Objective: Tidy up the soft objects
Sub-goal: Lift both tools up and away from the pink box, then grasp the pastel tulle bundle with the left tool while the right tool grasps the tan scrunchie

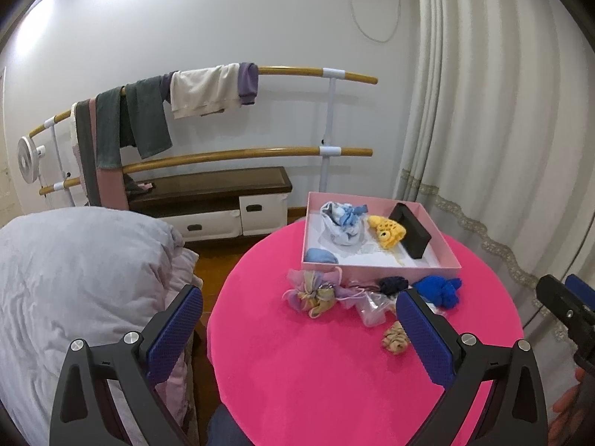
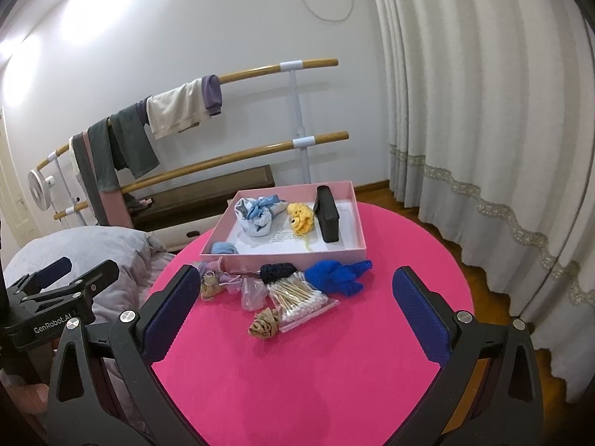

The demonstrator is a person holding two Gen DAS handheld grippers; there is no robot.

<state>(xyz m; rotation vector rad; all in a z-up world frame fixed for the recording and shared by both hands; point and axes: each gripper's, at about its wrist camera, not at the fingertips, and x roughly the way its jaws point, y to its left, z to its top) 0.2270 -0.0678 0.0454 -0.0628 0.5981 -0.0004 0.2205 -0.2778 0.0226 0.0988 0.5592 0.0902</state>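
Note:
A pink box (image 1: 379, 271) (image 2: 286, 254) stands at the far side of the round pink table (image 1: 316, 371) (image 2: 316, 371). In it lie a pale blue cloth bundle (image 1: 344, 223) (image 2: 256, 213), a yellow knit piece (image 1: 386, 231) (image 2: 300, 217), a black case (image 1: 411, 234) (image 2: 327, 219) and a light blue roll (image 1: 321, 255) (image 2: 223, 248). In front of the box lie a blue knit item (image 1: 440, 290) (image 2: 340, 273), a dark scrunchie (image 1: 392, 284) (image 2: 277, 271), a pastel scrunchie (image 1: 316, 293), a tan scrunchie (image 1: 396, 338) (image 2: 264, 323) and a cotton-swab bag (image 2: 297, 299). My left gripper (image 1: 299, 329) and right gripper (image 2: 293, 316) hover open above the near table, holding nothing.
A grey duvet (image 1: 74, 278) lies left of the table. Behind it stands a two-bar wooden rail (image 1: 260, 154) hung with clothes, a low dark bench with drawers (image 1: 223, 200) and a small fan (image 1: 28, 160). White curtains (image 2: 483, 111) hang at the right.

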